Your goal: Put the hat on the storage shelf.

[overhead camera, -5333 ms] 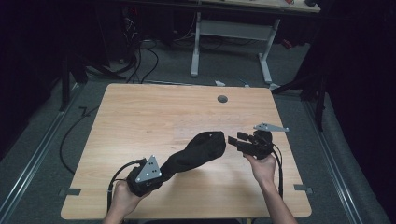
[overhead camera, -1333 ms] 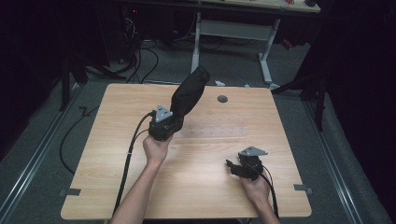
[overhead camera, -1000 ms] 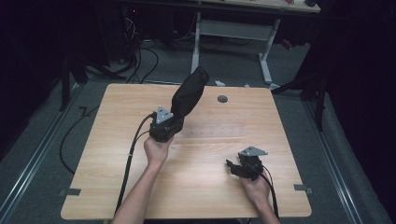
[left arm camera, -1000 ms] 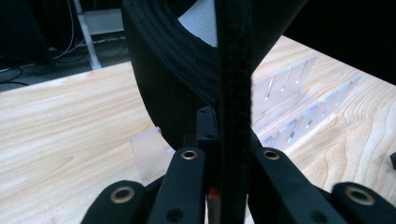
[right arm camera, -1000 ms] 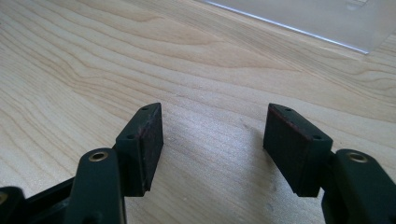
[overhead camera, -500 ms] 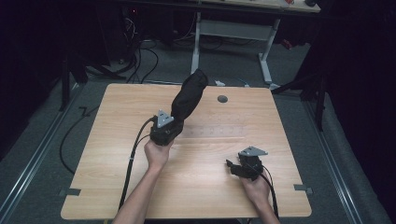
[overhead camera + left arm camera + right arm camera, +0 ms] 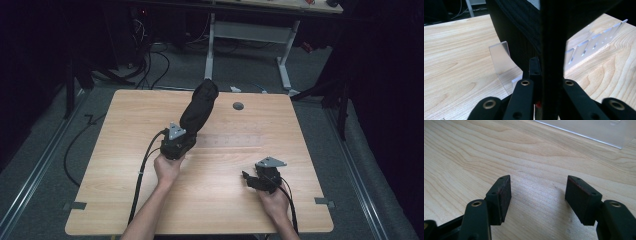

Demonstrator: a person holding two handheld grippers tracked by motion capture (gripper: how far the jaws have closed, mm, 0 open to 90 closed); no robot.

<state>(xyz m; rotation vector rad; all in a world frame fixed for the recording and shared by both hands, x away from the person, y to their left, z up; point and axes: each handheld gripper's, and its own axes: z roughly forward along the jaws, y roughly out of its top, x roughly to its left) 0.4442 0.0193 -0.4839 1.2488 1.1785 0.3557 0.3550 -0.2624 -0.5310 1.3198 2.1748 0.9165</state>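
Black pouch [image 7: 199,110], clamped in my left gripper [image 7: 176,144], has barely moved lately, possibly over the clear rack [image 7: 584,47], centre frame; right gripper [image 7: 252,179] rests released, lower right.

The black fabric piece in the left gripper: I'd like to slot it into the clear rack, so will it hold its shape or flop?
The black fabric piece stands up from the left gripper without drooping, so it is probably fairly stiff. Its woven surface looks grippy rather than slippery. The clear rack looks thin and might slide if pushed.
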